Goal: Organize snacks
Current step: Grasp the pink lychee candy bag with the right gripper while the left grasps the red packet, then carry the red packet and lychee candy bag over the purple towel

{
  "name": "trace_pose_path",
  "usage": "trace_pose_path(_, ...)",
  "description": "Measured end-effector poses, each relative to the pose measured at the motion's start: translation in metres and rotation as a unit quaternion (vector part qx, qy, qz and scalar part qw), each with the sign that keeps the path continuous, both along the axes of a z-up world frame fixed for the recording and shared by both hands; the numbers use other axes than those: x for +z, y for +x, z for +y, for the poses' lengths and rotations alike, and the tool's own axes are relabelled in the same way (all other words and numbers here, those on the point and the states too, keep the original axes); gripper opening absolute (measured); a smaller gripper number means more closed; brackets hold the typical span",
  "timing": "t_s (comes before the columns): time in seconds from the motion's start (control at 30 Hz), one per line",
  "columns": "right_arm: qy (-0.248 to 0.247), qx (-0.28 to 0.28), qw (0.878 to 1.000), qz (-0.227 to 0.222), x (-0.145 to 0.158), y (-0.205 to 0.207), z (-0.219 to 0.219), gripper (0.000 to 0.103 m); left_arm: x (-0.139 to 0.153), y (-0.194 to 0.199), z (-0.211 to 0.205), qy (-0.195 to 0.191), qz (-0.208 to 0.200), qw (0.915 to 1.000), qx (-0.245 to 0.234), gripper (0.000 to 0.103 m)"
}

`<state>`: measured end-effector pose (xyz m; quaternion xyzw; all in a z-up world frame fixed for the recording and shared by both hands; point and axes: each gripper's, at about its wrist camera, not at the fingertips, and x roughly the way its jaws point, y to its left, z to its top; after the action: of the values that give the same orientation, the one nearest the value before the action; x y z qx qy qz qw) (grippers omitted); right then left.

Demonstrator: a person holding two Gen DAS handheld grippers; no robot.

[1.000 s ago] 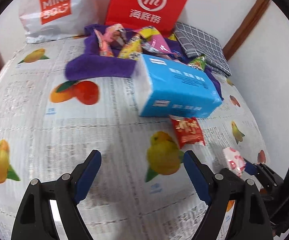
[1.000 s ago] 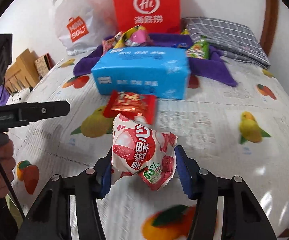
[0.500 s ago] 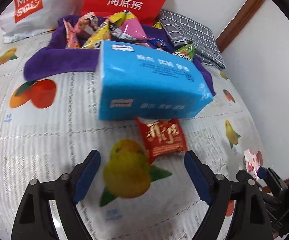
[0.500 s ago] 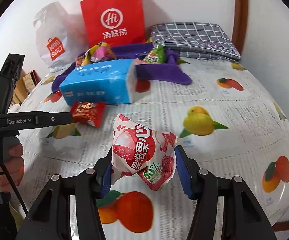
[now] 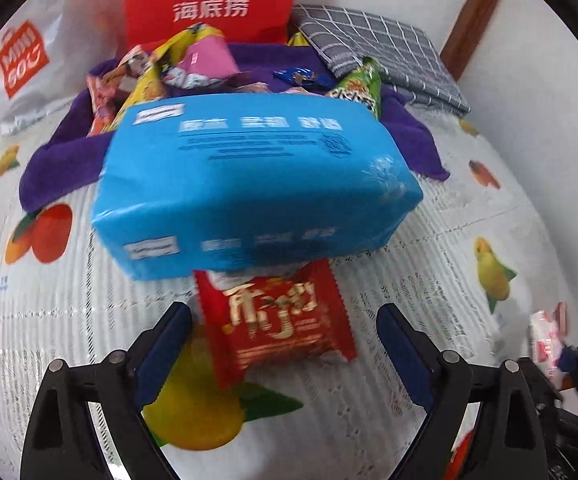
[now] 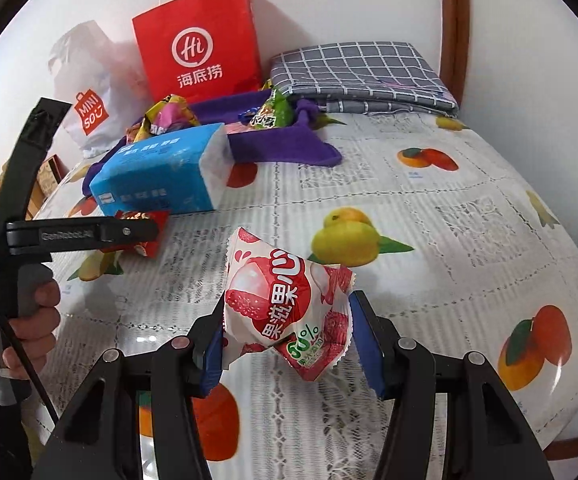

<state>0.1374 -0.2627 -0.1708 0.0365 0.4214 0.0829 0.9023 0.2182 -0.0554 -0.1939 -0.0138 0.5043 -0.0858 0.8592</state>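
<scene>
The left gripper (image 5: 285, 340) has its fingers (image 5: 161, 344) wide and opening, one at each side of the red packet (image 5: 285, 324), not touching it. That packet lies flat on the table (image 5: 449, 248), its top edge tucked at the foot of the blue tissue pack (image 5: 249, 184) at 12 o'clock. Behind the pack, a purple cloth (image 5: 61, 160) carries a heap of snacks (image 5: 169, 68), with a red bag (image 5: 213, 0) standing at the wall beyond.

The right gripper (image 6: 287, 340) holds a lychee jelly packet (image 6: 285, 300) between its fingers (image 6: 363, 332), clear of the table. From its view the left gripper sits at 9 o'clock over the red packet, with a hand (image 6: 17, 312) on its handle.

The step in hand looks like the pick of the red packet by the left gripper, while the right one waits with its load. Next the fingers need to drop to the table on both sides of the packet and close across its width; the wrapper is flat and slick, so a shallow bite could slip. The tissue pack stands close, leaving little room at the far edge.
</scene>
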Motion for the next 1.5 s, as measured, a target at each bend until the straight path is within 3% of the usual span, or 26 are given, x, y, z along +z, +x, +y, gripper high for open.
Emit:
trace_pose_path(0.1, 0.000, 0.001, 1.000, -0.001, -0.001, 0.000, -0.002, 0.055, -0.004, -0.002, -0.016, 0.043, -0.012, 0.9990, 0.000, 0.089)
trace_pose_path(0.17, 0.001, 0.002, 1.000, 0.000, -0.002, 0.000, -0.003, 0.055, -0.003, -0.004, -0.023, 0.059, -0.024, 0.9979, -0.002, 0.075)
trace_pose_path(0.27, 0.000, 0.005, 1.000, 0.005, -0.005, 0.000, -0.004, 0.055, 0.001, -0.007, -0.026, 0.053, -0.027, 0.9982, -0.005, 0.052)
trace_pose_path(0.33, -0.001, 0.009, 1.000, 0.006, -0.006, 0.000, -0.004, 0.055, 0.003, -0.005, -0.024, 0.044, -0.022, 0.9988, -0.002, 0.048)
trace_pose_path(0.57, 0.006, 0.032, 0.999, 0.008, 0.000, -0.002, -0.002, 0.055, 0.011, -0.015, -0.015, -0.017, 0.008, 0.9998, 0.007, 0.045)
trace_pose_path(1.03, 0.008, 0.079, 0.997, -0.004, 0.023, -0.002, -0.008, 0.055, 0.040, -0.045, -0.003, -0.041, -0.004, 0.9978, 0.052, 0.045)
trace_pose_path(1.5, 0.003, 0.106, 0.994, -0.004, 0.035, -0.001, -0.005, 0.055, 0.063, -0.072, -0.004, -0.046, -0.022, 0.9969, 0.060, 0.045)
